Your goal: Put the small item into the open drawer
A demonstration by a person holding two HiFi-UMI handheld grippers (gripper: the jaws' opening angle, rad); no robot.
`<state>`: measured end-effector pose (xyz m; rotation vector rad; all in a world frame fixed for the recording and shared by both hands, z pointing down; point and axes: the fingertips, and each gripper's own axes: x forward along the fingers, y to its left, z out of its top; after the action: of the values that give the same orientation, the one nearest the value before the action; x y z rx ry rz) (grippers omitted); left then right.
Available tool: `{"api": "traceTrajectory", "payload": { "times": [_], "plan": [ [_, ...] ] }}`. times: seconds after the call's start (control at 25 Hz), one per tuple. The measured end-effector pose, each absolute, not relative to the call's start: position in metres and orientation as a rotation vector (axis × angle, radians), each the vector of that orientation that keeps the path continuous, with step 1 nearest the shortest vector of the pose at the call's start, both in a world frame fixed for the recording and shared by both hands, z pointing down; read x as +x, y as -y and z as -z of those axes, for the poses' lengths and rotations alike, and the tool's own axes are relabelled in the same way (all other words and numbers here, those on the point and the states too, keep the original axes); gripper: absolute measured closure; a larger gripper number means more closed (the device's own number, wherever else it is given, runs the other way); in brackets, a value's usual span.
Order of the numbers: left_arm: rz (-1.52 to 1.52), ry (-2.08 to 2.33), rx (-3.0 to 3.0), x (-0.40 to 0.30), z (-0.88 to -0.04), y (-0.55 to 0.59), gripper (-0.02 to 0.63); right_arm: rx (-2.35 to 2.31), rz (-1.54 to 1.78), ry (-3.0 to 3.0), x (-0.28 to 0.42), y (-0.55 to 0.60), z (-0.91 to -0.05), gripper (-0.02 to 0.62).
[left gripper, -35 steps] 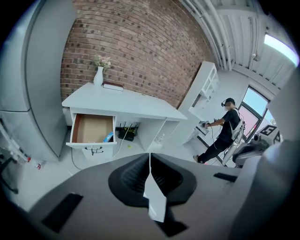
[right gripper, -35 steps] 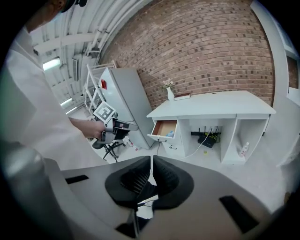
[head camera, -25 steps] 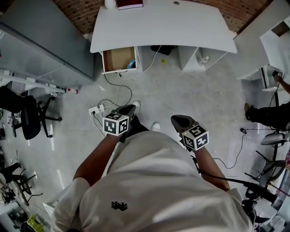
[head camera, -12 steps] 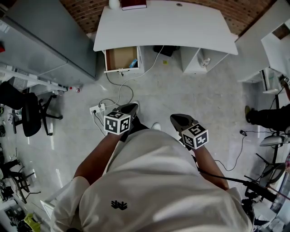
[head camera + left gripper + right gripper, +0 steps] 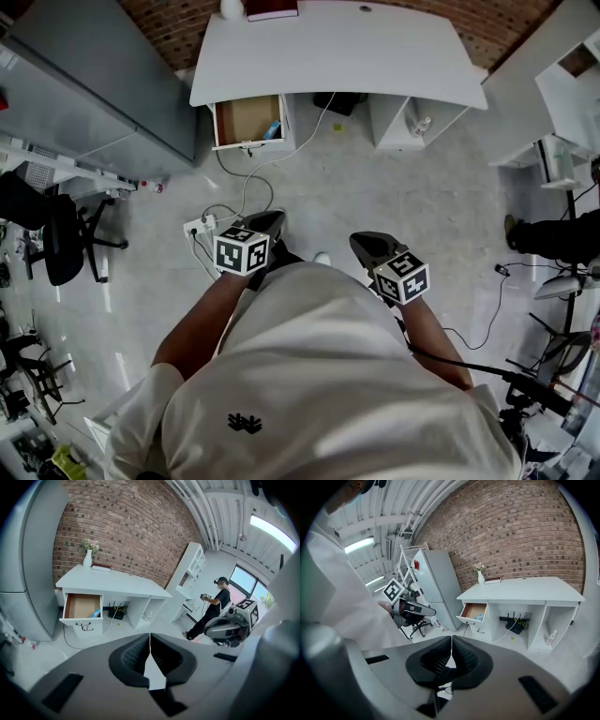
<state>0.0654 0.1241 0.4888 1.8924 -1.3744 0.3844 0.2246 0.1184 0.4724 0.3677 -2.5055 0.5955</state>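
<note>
A white desk (image 5: 337,52) stands far ahead with its left drawer (image 5: 246,120) pulled open. A small blue item (image 5: 273,129) lies in the drawer's right corner, also seen in the left gripper view (image 5: 95,613) and the right gripper view (image 5: 479,617). My left gripper (image 5: 271,219) and right gripper (image 5: 362,241) hover side by side over the floor in front of my body, well short of the desk. Both point toward the drawer (image 5: 82,606). The left gripper (image 5: 150,637) is shut with nothing in it, and so is the right gripper (image 5: 451,642).
A tall grey cabinet (image 5: 84,84) stands left of the desk. A power strip (image 5: 201,227) with cables lies on the floor near my left foot. An office chair (image 5: 56,234) is at the left. A person (image 5: 562,239) stands at the right by white shelves.
</note>
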Motion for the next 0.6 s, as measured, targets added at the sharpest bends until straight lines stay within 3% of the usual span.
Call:
{"api": "traceTrajectory", "payload": {
  "times": [0.6],
  "plan": [
    [-0.395, 1.367, 1.864, 0.065, -0.5, -0.133, 0.578, 0.368, -0.581, 2.506, 0.227, -0.124, -0.472, 0.565]
  ]
}}
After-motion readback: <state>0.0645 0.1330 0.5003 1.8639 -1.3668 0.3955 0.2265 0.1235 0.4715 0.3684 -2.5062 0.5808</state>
